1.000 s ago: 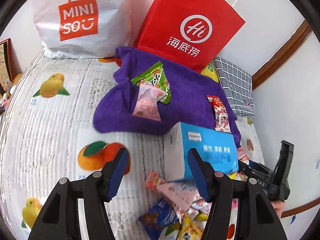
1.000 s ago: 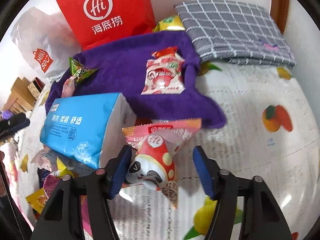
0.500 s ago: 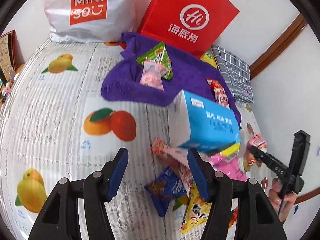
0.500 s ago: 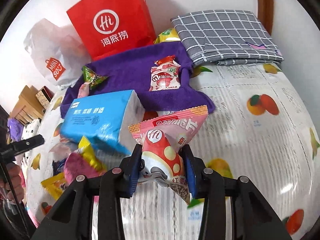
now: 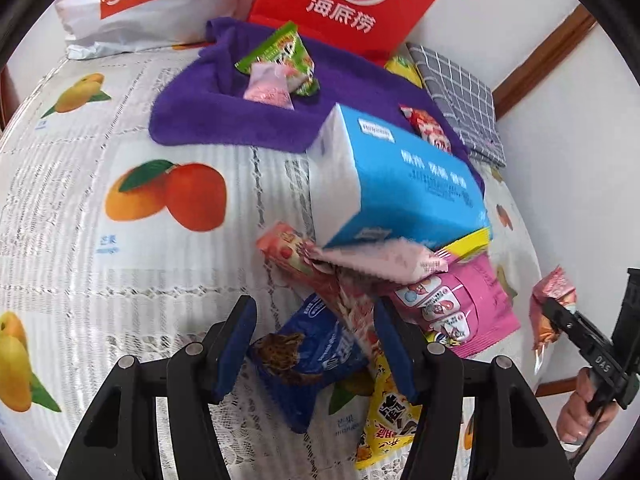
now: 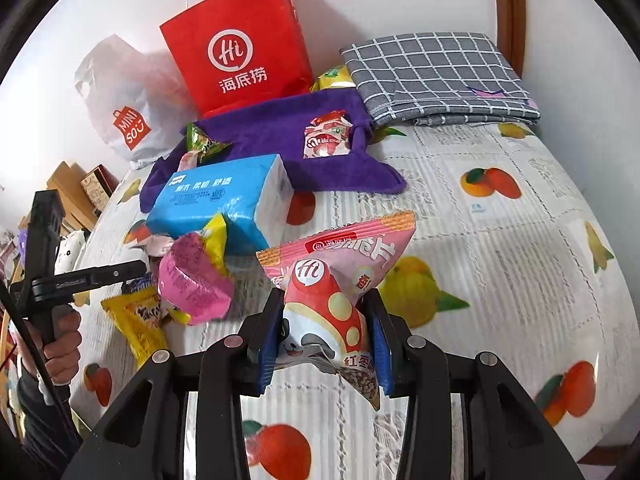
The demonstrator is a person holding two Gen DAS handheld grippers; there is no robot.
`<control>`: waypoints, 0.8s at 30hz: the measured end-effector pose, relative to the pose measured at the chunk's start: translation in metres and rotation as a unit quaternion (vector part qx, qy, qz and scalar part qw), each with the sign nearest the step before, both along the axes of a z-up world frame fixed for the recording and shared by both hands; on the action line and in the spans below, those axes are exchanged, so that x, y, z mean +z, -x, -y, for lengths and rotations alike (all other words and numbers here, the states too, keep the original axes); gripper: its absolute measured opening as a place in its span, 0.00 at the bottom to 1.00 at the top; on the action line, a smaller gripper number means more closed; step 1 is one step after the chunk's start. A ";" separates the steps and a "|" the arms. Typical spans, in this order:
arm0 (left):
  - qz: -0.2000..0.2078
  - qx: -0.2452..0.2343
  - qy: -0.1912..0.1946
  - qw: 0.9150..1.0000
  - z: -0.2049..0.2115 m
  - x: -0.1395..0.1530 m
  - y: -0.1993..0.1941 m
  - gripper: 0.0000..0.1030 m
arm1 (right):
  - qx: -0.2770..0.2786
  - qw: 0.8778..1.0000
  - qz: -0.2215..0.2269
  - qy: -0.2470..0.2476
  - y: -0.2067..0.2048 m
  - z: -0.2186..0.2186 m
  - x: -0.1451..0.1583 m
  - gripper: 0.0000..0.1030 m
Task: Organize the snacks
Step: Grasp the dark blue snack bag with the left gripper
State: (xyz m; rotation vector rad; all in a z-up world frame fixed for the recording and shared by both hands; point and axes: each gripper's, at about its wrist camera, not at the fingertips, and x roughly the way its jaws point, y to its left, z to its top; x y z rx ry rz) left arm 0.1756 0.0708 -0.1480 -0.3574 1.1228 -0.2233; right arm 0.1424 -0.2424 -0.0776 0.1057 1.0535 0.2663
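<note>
My right gripper (image 6: 322,340) is shut on a pink and red snack packet (image 6: 332,280) and holds it above the fruit-print cloth; the packet also shows in the left wrist view (image 5: 550,304). My left gripper (image 5: 316,344) is open above a pile of snacks: a blue cookie packet (image 5: 308,352), a long red packet (image 5: 320,276), a pink pouch (image 5: 460,300) and a yellow packet (image 5: 388,412). A purple towel (image 6: 272,140) carries a green packet (image 6: 202,142), a pale pink packet (image 5: 268,86) and a red-white packet (image 6: 326,138).
A blue tissue pack (image 5: 400,180) lies between the pile and the towel. A red paper bag (image 6: 240,44) and a white Miniso bag (image 6: 124,104) stand at the back wall. A folded grey checked cloth (image 6: 436,76) lies at the back right.
My right gripper closed on the pink and red packet and lifted it back from the pile. My left gripper drew back and moved over the snack pile, still open.
</note>
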 end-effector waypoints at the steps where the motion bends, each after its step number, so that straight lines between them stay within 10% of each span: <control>1: -0.003 -0.003 0.001 1.000 0.002 -0.002 0.001 0.56 | 0.000 1.000 0.001 0.002 0.002 0.001 0.000 0.38; 19: 0.033 -0.036 -0.057 0.997 0.014 -0.002 0.035 0.54 | 0.006 1.000 -0.008 -0.003 0.017 -0.004 -0.017 0.38; 24: 0.036 -0.020 -0.068 0.997 0.007 -0.001 0.036 0.35 | 0.006 1.000 -0.022 -0.005 0.017 -0.005 -0.031 0.38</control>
